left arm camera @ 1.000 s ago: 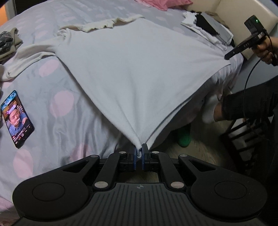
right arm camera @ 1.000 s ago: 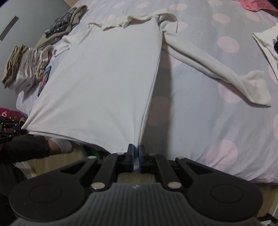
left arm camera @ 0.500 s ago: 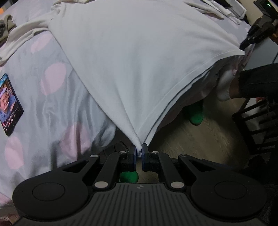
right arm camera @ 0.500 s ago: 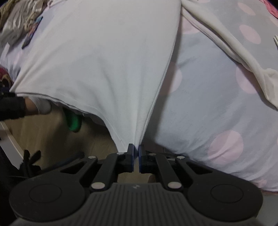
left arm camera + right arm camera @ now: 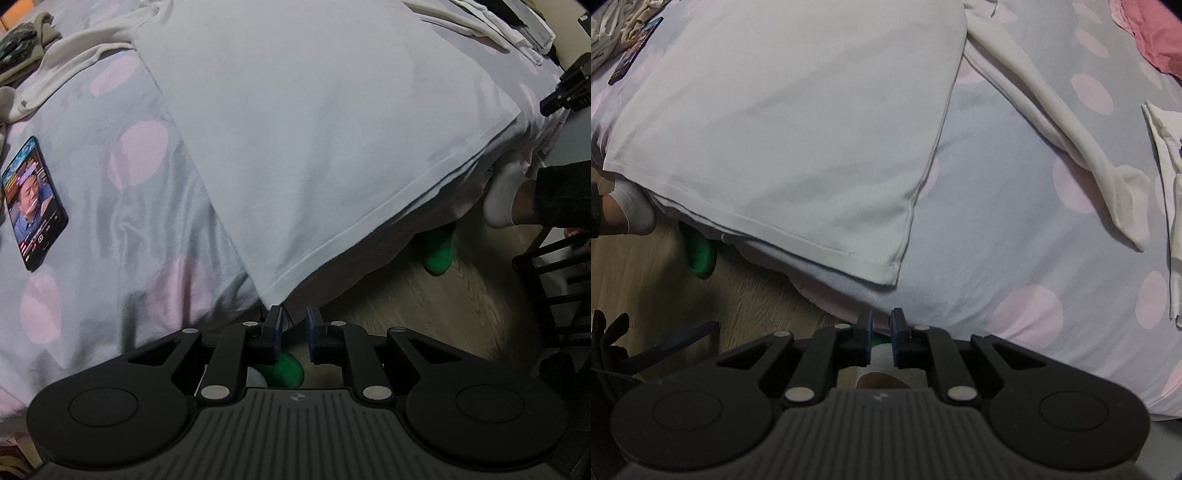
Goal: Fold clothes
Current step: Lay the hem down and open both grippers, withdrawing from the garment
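Lilac bedspread (image 5: 96, 206) pink-dotted | white shirt (image 5: 314, 129) flat | wood floor (image 5: 388, 299) | both jaws just parted, empty

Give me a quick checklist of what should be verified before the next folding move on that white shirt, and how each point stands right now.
1. Left claw let go of the white shirt: ok, its jaws have just been opening, nothing between them.
2. Right claw let go: ok, its jaws have just been opening too, nothing between them.
3. Shirt body lying flat on the bed: ok, though its hem hangs over the edge.
4. Sleeve tucked in: not ok, it lies spread out to the side.
5. Phone clear of the shirt: ok.
6. Far collar end smooth: cannot tell.
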